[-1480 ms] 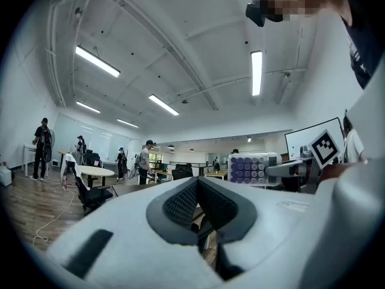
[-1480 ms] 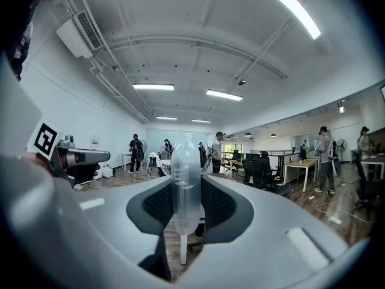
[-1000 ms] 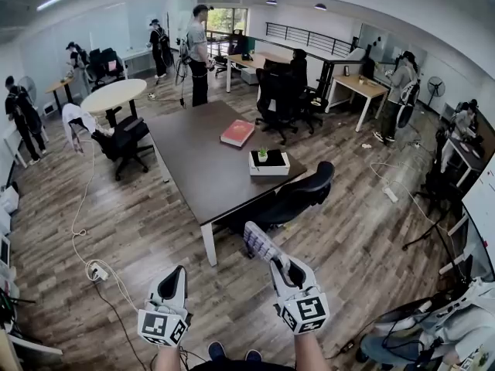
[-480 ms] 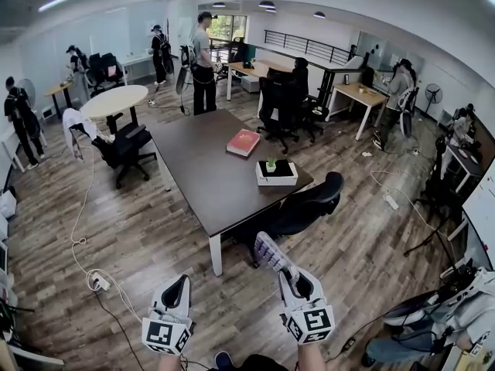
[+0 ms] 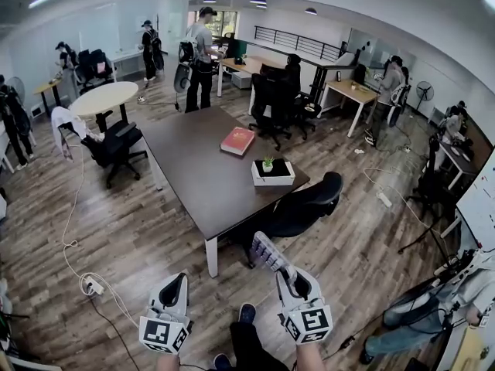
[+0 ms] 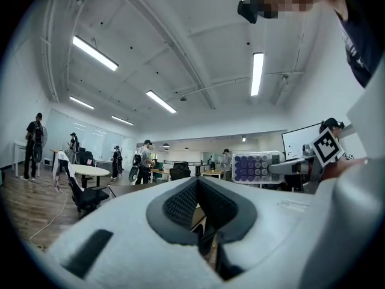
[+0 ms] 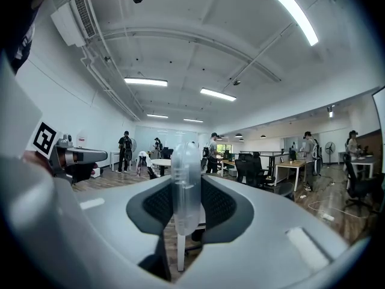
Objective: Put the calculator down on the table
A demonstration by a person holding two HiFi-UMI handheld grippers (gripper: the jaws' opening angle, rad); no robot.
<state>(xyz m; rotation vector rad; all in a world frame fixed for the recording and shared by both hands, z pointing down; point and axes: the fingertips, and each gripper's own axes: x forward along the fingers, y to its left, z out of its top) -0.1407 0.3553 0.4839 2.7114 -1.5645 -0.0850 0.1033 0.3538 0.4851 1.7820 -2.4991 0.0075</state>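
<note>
Gripping the calculator [image 5: 267, 253] edge-on by one end, the right gripper [image 5: 288, 275] has its jaws clamped on it, and the keypad end juts out toward the dark table [image 5: 186, 161], short of its near corner and over the wood floor [image 5: 139, 230]. The left gripper [image 5: 179, 280] is held beside it, apart, its jaws apparently pressed together with nothing between them, though the wide-angle view warps them. On the table lie a red book [image 5: 237, 140] and a white box [image 5: 272, 178] holding a small plant.
</note>
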